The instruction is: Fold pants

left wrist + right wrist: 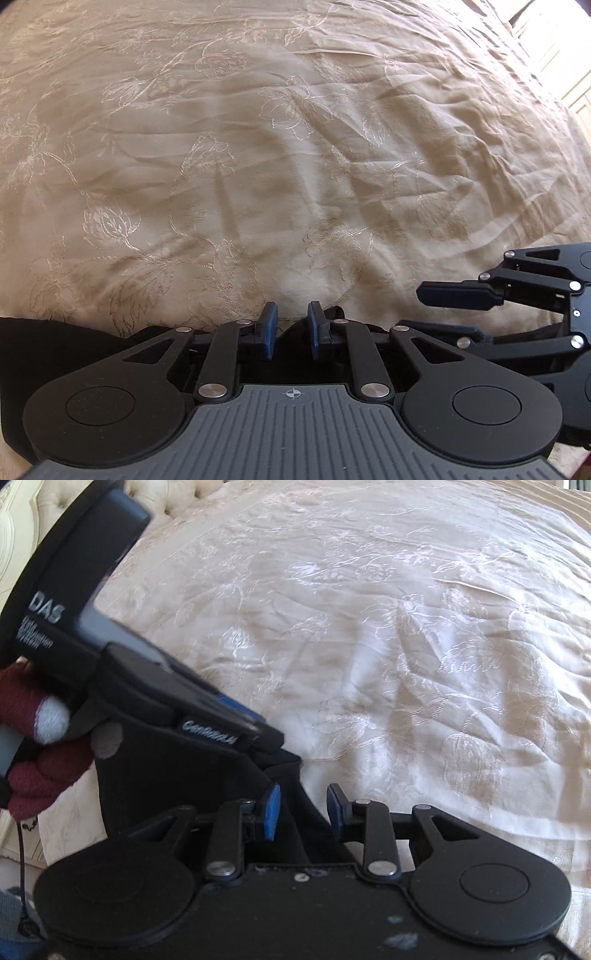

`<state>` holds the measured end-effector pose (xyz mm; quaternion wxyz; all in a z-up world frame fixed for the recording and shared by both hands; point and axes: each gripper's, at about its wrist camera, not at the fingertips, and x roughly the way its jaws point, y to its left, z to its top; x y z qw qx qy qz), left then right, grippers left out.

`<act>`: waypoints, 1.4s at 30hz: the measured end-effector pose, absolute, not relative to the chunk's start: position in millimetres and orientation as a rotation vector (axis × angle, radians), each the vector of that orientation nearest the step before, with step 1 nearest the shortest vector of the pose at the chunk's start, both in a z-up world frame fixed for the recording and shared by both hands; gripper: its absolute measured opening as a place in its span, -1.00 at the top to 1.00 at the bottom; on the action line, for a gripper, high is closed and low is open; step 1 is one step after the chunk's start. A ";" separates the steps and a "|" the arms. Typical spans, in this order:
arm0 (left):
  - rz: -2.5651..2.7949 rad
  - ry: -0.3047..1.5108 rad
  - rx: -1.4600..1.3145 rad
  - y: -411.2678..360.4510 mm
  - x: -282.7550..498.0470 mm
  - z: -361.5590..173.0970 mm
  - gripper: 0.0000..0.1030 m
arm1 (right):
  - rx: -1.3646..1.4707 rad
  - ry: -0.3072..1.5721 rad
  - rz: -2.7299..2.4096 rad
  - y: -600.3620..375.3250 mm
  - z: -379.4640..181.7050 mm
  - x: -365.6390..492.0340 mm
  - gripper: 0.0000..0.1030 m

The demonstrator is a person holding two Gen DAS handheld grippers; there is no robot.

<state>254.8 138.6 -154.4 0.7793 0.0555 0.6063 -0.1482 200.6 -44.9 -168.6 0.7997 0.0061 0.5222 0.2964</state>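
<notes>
The black pants [44,347] lie on a beige embroidered bedspread [258,147], mostly hidden under the grippers. My left gripper [292,330] has its blue pads a little apart, with a corner of black cloth between them; whether it grips the cloth is unclear. My right gripper [303,810] is open, and a fold of the black pants [291,775] rises between its fingers. In the right wrist view the left gripper's body [147,686] sits close on the left, with its tip on the same cloth corner. The right gripper also shows in the left wrist view [461,295], at the right edge.
The bedspread [406,627] stretches ahead in both views. A tufted headboard [166,494] is at the far top left of the right wrist view. A hand in a maroon glove [33,723] holds the left gripper's handle. Bright furniture [554,55] stands beyond the bed's right edge.
</notes>
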 end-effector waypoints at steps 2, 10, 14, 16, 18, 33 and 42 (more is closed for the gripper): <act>-0.307 1.295 0.124 141.8 253.3 -152.8 0.67 | 0.009 1.124 0.628 -48.0 -171.4 206.8 0.39; -0.180 1.342 0.033 183.0 259.2 -162.6 0.93 | -0.110 1.200 0.802 -34.4 -197.7 212.5 0.40; -0.168 1.321 0.028 185.6 261.0 -159.4 0.92 | -0.089 1.217 0.824 -33.7 -201.3 214.3 0.39; -0.166 1.321 0.021 185.0 261.1 -159.5 0.92 | -0.086 1.226 0.832 -31.9 -203.5 216.4 0.60; -0.175 1.304 0.019 184.4 258.1 -157.1 0.92 | -0.083 1.237 0.837 -28.6 -204.4 218.3 0.95; -0.614 1.170 0.177 127.0 214.7 -141.2 0.92 | -0.113 1.234 0.547 -37.0 -208.3 211.8 1.00; -0.521 1.205 0.175 108.6 243.6 -183.5 0.92 | 0.008 1.126 0.391 -82.7 -160.4 203.7 0.89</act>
